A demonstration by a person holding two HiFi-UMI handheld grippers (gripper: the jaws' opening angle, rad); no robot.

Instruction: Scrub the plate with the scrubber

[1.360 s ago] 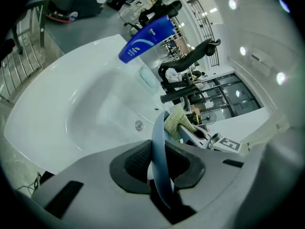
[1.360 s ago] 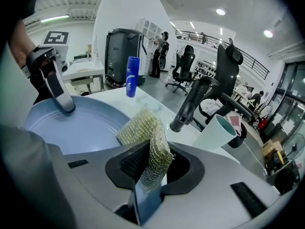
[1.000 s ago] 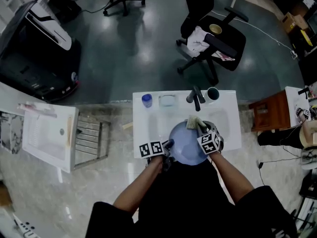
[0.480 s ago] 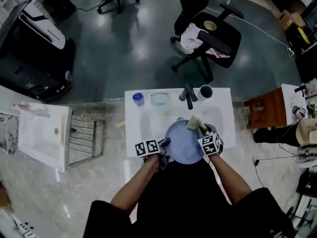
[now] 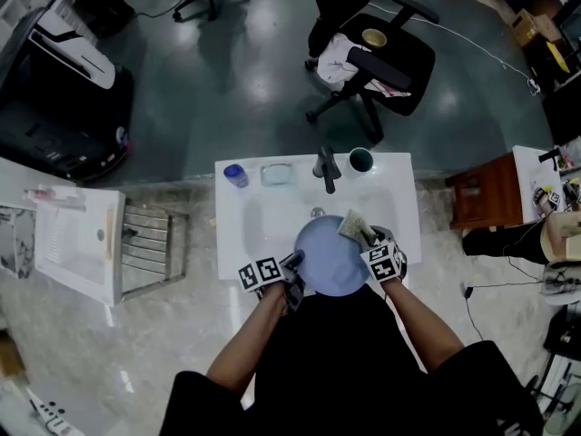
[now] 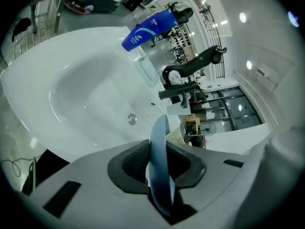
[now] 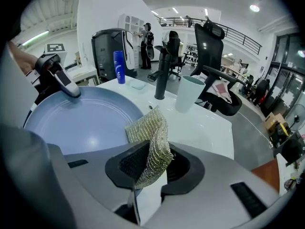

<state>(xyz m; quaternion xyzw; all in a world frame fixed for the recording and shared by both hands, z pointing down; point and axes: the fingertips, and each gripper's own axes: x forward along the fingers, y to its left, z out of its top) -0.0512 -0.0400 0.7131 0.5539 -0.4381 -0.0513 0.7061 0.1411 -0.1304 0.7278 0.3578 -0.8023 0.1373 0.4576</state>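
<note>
Setting: white washbasin (image 5: pixel 245 234) on pale tiled flooring; a black office chair (image 5: pixel 381 53) stands on the dark floor beyond, at 12 o'clock.
Fittings: black faucet (image 5: pixel 325 168) at the basin's back rim, 12 o'clock; teal cup (image 5: pixel 360 160) just beside it at 1 o'clock; blue bottle (image 5: pixel 235 175) at 11 o'clock.
Plate: round blue plate (image 5: pixel 331 262) over the near half of the bowl.
Left gripper (image 5: pixel 292 271): jaws clamped on the plate's rim at its 8 o'clock.
Right gripper (image 5: pixel 368 239): jaws pinched on the scrubber (image 5: pixel 352 224), a fold of mesh projecting past the pads.
Scrubber position: at the plate's 1 o'clock rim; contact with the plate face cannot be confirmed.
</note>
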